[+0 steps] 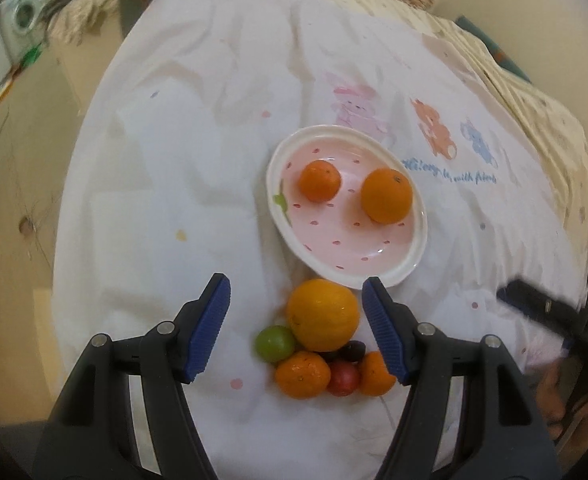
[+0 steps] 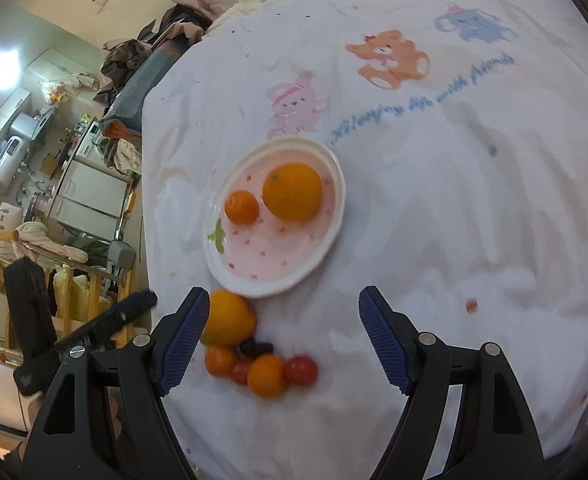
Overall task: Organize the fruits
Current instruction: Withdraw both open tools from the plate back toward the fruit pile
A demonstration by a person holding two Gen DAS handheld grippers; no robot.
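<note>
White cartoon-print sheet over a bed, cluttered room behind. Left gripper has its fingers spread, nothing between the pads, hovering over the loose pile: big orange, lime, small oranges, tomatoes, dark grapes, just beside the plate. Right gripper is also spread and empty. Plate already holds two oranges. Step looks like mid-sort, between picks; next move likely calls for dropping onto one pile fruit and closing. Sheet text partly legible: "...life with friends".

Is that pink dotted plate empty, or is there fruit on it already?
Not empty: the plate holds a small orange and a bigger orange, lying apart.
</note>
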